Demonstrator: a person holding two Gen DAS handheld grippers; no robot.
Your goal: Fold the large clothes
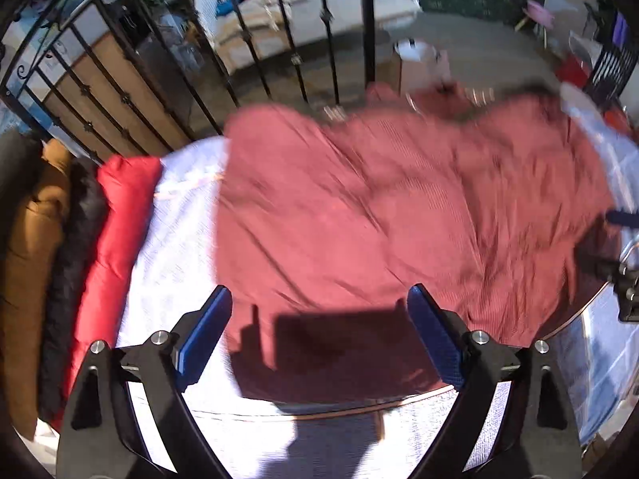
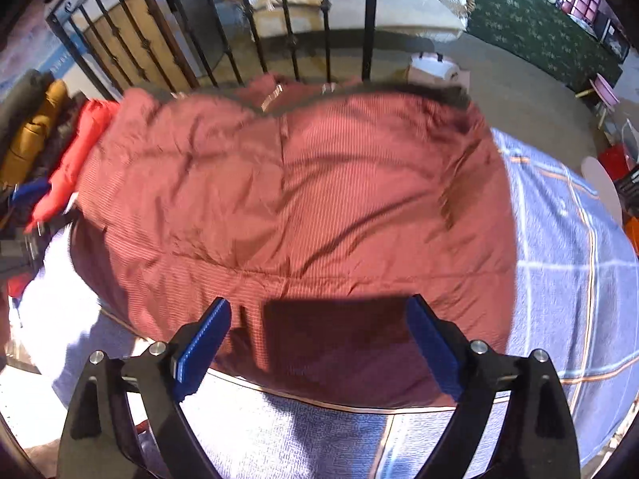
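A large maroon quilted garment (image 1: 379,219) lies spread on a table covered by a pale blue checked cloth (image 1: 175,239); it also shows in the right wrist view (image 2: 287,207). My left gripper (image 1: 319,303) is open and empty, hovering over the garment's near edge. My right gripper (image 2: 319,311) is open and empty, also above the near edge of the garment. The right gripper's tip shows at the right edge of the left wrist view (image 1: 627,291). The checked cloth (image 2: 559,247) is bare to the right of the garment.
A bright red jacket (image 1: 116,231), a black furry one (image 1: 72,247) and a tan one (image 1: 32,263) lie folded along the table's left side. A black iron railing (image 1: 255,56) stands behind the table. A cardboard box (image 1: 419,64) sits on the floor beyond.
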